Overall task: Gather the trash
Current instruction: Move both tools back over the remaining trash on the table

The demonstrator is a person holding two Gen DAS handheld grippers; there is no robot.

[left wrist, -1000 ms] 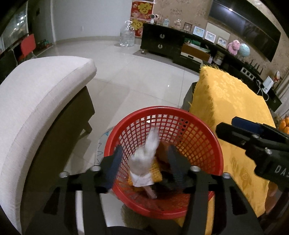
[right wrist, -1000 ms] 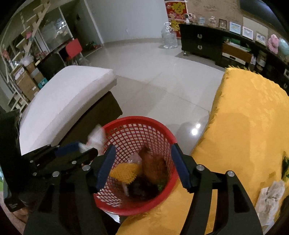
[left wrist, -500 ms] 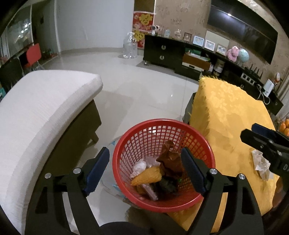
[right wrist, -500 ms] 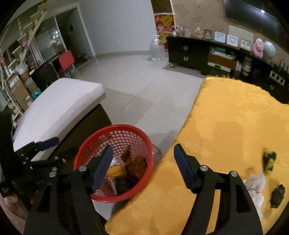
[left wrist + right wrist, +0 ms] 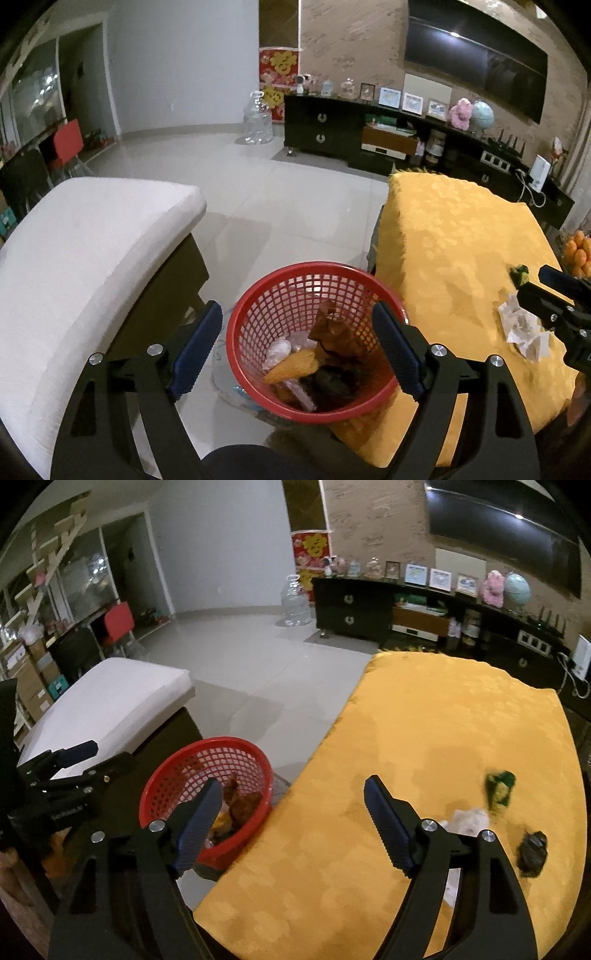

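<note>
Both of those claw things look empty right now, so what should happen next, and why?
Probably the right gripper should swing toward the crumpled white paper on the yellow tablecloth and close on it. Both grippers are open and hold nothing, the left gripper hangs over the red mesh basket, which already holds scraps, while the paper, a green wrapper and a dark crumpled lump remain on the cloth.

The floor (image 5: 295, 206) is of pale glossy tiles. A dark long cabinet (image 5: 332, 129) stands by the textured wall (image 5: 351, 48). A white cushioned seat (image 5: 85, 251) is at left.
</note>
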